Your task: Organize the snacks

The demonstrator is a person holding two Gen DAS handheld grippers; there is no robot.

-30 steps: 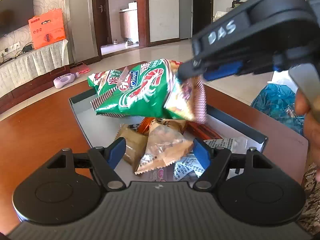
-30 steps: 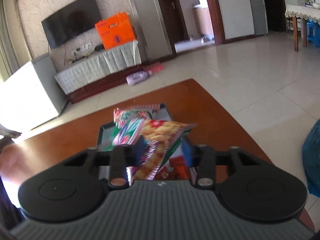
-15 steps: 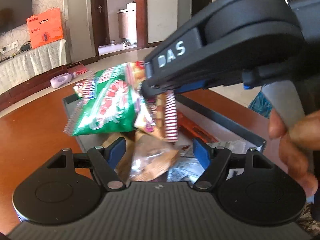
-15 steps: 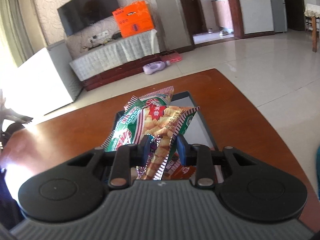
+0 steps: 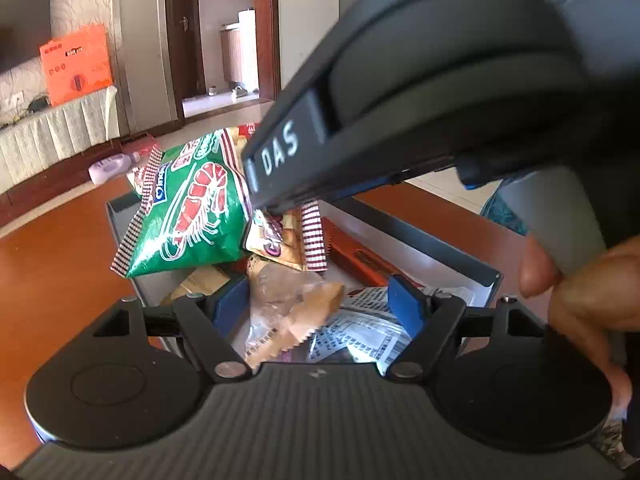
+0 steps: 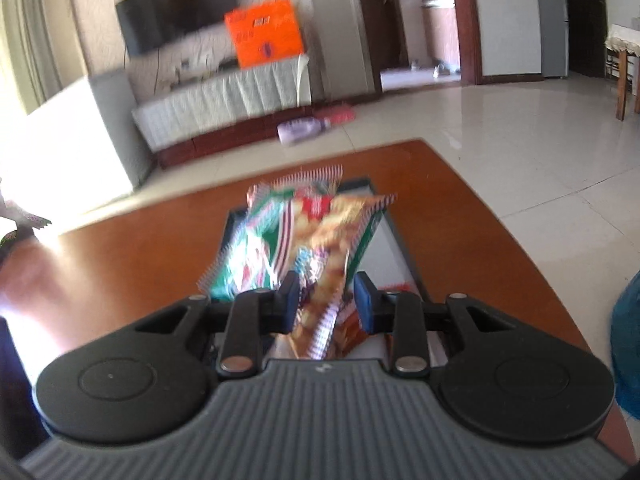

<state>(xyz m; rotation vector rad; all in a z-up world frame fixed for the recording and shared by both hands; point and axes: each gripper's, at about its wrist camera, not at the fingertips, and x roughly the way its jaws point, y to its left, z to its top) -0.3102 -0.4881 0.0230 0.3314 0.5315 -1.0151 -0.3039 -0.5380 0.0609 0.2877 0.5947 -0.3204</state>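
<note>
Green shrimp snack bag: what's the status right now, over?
Right gripper shut on green shrimp snack bag, bag held above grey tray. Left gripper open, low over tray's loose snacks. Nothing blocking.

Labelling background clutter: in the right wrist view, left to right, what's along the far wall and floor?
Black wall-mounted TV → orange cardboard box → lilac plastic bottle lying on the floor → open doorway → wooden table leg.
</note>
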